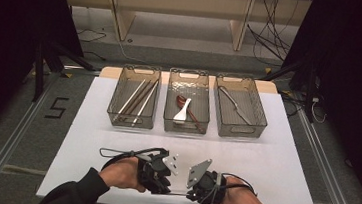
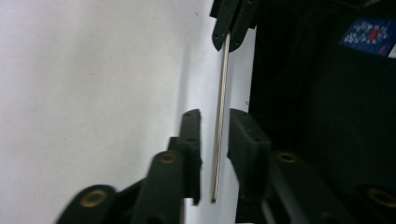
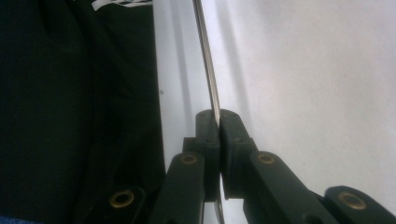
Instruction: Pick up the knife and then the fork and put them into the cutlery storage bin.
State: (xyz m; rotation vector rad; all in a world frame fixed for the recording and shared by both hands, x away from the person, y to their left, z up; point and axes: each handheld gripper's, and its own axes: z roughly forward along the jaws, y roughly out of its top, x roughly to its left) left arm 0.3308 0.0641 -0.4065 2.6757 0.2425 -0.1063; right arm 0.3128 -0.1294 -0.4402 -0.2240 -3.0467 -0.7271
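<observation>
A thin metal chopstick lies level between my two grippers near the table's front edge. My right gripper is shut on one end of the chopstick, pads pressed flat against it. My left gripper straddles the other end of the chopstick; its jaws stand apart, with a small gap on each side of the metal. In the left gripper view the right gripper shows farther off, clamped on the stick. From above, the left gripper and right gripper face each other closely.
Three clear bins stand in a row at the back of the white table: the left bin holds chopsticks, the middle bin spoons, the right bin a metal utensil. A dark sleeve lies close behind the grippers.
</observation>
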